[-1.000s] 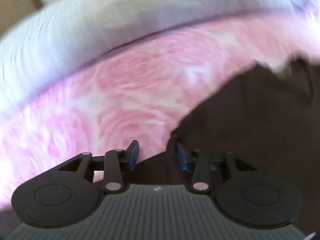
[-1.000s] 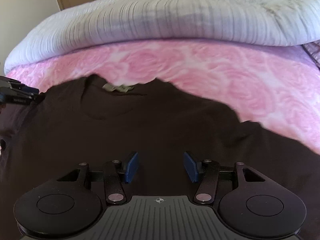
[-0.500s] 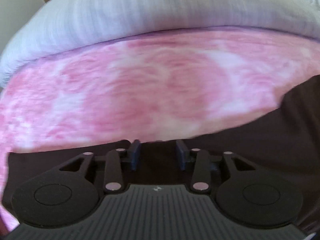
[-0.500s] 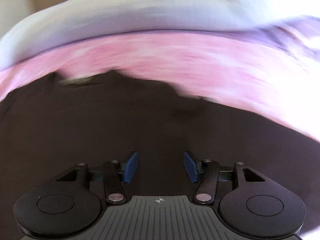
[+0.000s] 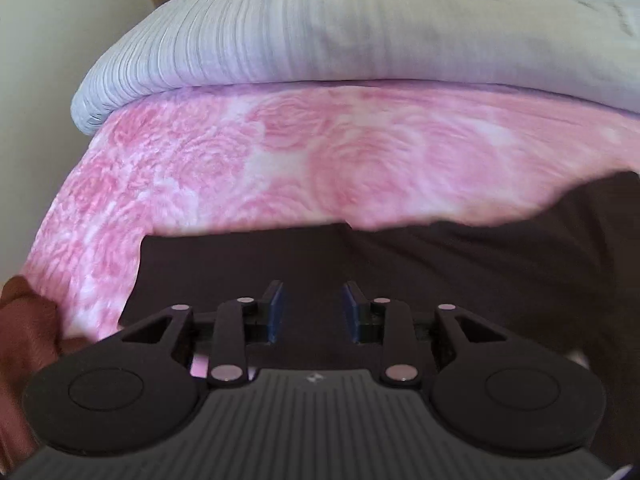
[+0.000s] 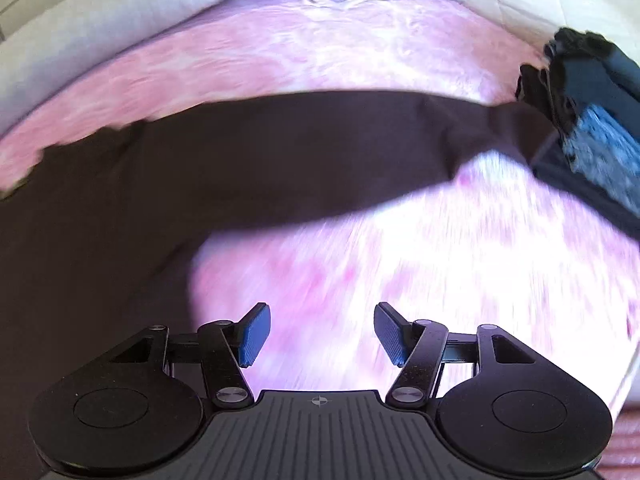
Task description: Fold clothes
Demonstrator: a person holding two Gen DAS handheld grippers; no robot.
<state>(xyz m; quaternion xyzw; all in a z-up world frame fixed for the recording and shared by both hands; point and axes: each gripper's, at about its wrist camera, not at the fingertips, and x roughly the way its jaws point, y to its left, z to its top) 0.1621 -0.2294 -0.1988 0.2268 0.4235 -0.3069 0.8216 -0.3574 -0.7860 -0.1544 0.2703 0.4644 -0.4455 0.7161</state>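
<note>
The left gripper [image 5: 312, 312] hangs over the dark shirt [image 5: 440, 280], its jaws just narrowing with nothing pinched. The right gripper [image 6: 320, 336], jaws just widening, stands empty over the pink bed cover [image 6: 400, 260].

A home bedroom: bed with pink rose-patterned cover [image 5: 360, 152] and pale ribbed duvet [image 5: 320, 28].

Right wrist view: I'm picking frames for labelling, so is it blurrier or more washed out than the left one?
Right wrist view: pink bedspread streaked with motion blur and blown out near white, dark shirt edges smeared. Left wrist view: softer, even light, rose pattern readable, shirt edge only slightly blurred. Both bend toward the edges, fisheye style.
</note>
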